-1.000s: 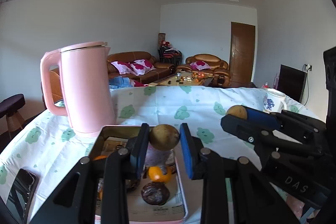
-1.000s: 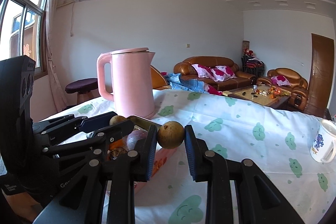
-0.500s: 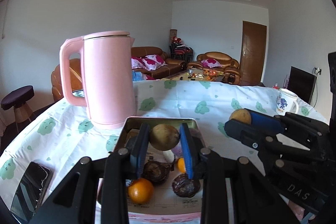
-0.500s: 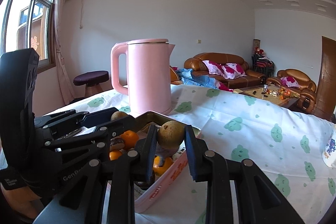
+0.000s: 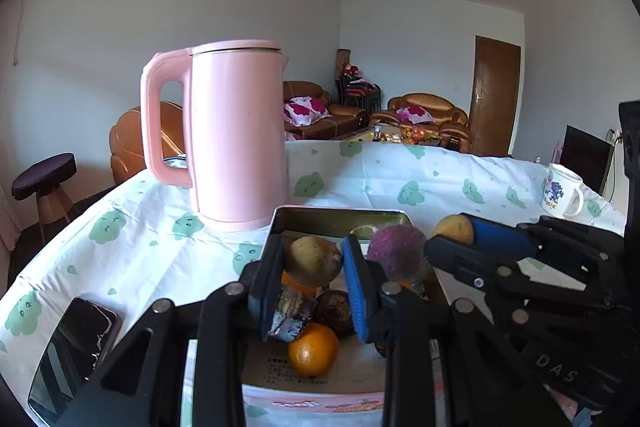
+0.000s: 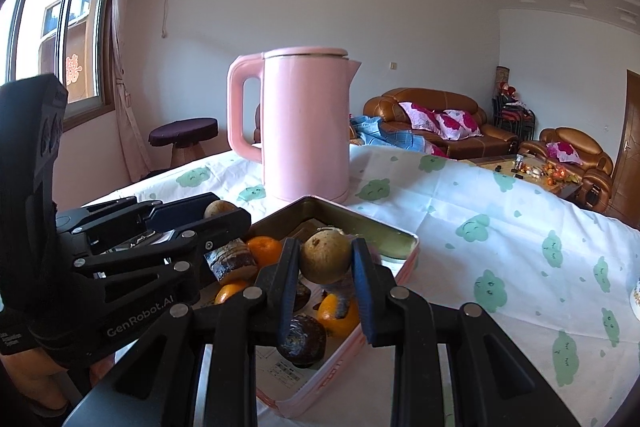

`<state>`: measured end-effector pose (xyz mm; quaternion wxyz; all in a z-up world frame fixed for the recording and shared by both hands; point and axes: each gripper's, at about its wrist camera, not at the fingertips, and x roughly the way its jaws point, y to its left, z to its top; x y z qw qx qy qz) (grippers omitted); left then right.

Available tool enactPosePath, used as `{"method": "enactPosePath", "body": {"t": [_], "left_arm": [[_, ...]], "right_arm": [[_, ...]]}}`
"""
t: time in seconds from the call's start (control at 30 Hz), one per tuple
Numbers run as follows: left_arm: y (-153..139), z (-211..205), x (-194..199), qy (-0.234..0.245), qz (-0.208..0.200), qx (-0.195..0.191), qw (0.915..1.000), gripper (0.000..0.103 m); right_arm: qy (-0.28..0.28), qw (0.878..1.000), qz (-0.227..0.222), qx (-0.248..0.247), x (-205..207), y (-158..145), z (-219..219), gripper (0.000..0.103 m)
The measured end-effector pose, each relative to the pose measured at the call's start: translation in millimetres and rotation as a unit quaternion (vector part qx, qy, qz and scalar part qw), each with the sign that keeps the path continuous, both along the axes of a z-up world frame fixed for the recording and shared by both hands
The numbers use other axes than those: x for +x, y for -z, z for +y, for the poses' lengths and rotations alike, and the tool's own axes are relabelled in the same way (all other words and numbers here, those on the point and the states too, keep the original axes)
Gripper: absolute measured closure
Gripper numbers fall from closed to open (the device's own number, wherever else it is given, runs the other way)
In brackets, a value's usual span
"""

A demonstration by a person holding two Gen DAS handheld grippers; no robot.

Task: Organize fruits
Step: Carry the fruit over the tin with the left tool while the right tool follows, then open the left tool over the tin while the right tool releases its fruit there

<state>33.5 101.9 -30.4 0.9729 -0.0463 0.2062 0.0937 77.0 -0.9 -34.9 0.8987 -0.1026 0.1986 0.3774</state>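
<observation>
My left gripper (image 5: 314, 269) is shut on a brown round fruit (image 5: 312, 255), held just above the open tin tray (image 5: 340, 213). My right gripper (image 6: 326, 267) is shut on a second brown round fruit (image 6: 325, 253) over the same tray (image 6: 362, 217). Each gripper also shows in the other's view: the right gripper (image 5: 460, 241) with its fruit (image 5: 452, 227), and the left gripper (image 6: 216, 215) with its fruit (image 6: 219, 207). In the tray lie an orange (image 5: 313, 349), a purple fruit (image 5: 396, 251), dark wrinkled fruits (image 6: 302, 343) and more oranges (image 6: 264, 249).
A tall pink kettle (image 5: 236, 135) stands right behind the tray on the cloud-print tablecloth (image 6: 520, 227). A black phone (image 5: 72, 343) lies at the near left. A white mug (image 5: 562, 191) stands at the far right. Sofas and a stool are beyond the table.
Both grippers have moved forward and slightly down with their fruits, and now hang over the tray. More of the tray's fruits show, and the kettle looks closer.
</observation>
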Motion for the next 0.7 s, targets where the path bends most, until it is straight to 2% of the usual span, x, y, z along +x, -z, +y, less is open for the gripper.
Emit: {"method": "enactPosePath", "body": {"t": [0.7], "left_arm": [[13.4,8.0,3.2,0.008,0.026,-0.003,0.9996,0.072]], "right_arm": [[-0.007,1.000,0.017,-0.023,5.1,17.4,19.2,0.075]]}}
